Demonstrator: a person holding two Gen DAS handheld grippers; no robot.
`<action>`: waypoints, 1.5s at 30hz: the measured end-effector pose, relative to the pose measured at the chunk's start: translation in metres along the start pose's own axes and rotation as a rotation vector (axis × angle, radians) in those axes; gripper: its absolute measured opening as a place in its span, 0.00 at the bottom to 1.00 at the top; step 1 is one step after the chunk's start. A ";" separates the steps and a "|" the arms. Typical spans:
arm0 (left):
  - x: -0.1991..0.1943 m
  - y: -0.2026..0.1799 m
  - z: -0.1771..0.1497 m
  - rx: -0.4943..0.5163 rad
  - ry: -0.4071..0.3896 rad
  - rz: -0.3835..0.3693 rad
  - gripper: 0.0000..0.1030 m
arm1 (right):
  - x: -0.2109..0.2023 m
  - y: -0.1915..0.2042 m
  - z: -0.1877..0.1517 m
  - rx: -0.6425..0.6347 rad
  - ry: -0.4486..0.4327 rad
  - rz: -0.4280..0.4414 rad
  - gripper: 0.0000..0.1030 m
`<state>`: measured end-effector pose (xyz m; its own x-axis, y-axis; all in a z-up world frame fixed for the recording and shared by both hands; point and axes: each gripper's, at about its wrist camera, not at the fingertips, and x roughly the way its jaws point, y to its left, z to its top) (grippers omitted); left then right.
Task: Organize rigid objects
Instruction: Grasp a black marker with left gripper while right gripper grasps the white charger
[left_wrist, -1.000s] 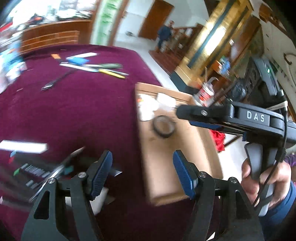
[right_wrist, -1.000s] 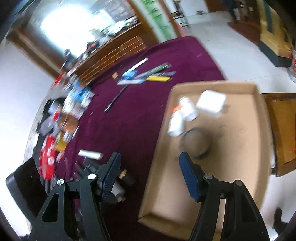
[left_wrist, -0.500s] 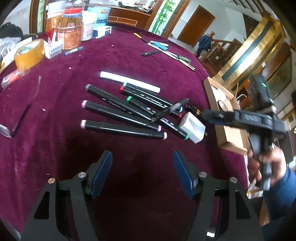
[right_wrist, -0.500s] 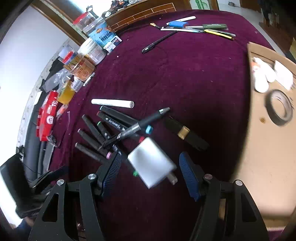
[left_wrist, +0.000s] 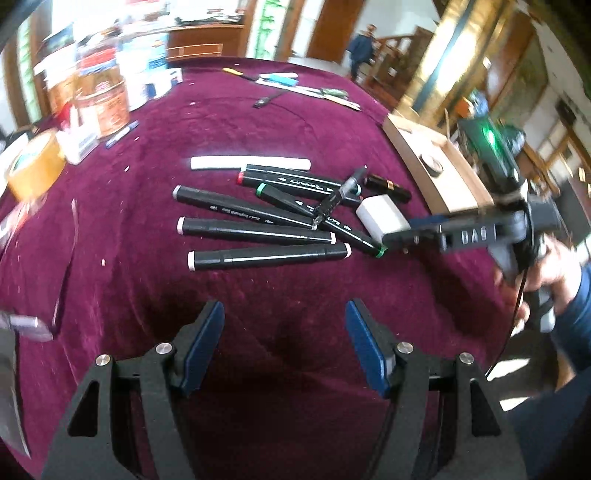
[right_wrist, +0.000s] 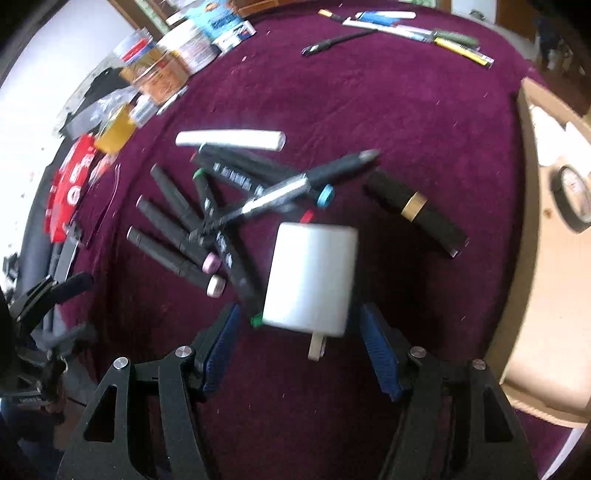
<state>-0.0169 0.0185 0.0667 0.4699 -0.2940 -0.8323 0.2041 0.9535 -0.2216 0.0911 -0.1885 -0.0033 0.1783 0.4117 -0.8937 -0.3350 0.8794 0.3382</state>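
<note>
smooth white charger block (right_wrist: 310, 277), black cylindrical markers (left_wrist: 258, 236), maroon velvet cloth (left_wrist: 147, 184)

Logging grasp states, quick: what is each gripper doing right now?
Left gripper: open, holding nothing.
Right gripper: open, white charger lies ahead between its fingers, ungripped.

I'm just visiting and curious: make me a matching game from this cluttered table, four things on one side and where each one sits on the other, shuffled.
Things:
1. white charger block
2. roll of black tape
3. white stick
4. black tube with a gold band

Places:
A. on the cloth between the markers and the cardboard tray
B. in front of the right gripper's open jaws, partly on a green-tipped marker
C. at the far edge of the marker pile
D. inside the cardboard tray

Pairs: 1-B, 2-D, 3-C, 4-A
</note>
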 end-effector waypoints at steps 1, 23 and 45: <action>0.003 0.001 0.003 0.023 0.007 -0.002 0.66 | -0.001 -0.001 0.003 0.021 -0.007 0.003 0.60; 0.064 -0.028 0.028 0.367 0.230 -0.086 0.17 | -0.007 -0.035 -0.021 0.174 0.007 -0.101 0.43; 0.076 -0.030 0.034 0.620 0.304 -0.007 0.22 | -0.002 -0.031 -0.020 0.148 0.001 -0.118 0.44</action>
<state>0.0419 -0.0348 0.0277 0.2235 -0.1824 -0.9575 0.7021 0.7115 0.0283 0.0829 -0.2212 -0.0176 0.2070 0.3037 -0.9300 -0.1722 0.9471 0.2710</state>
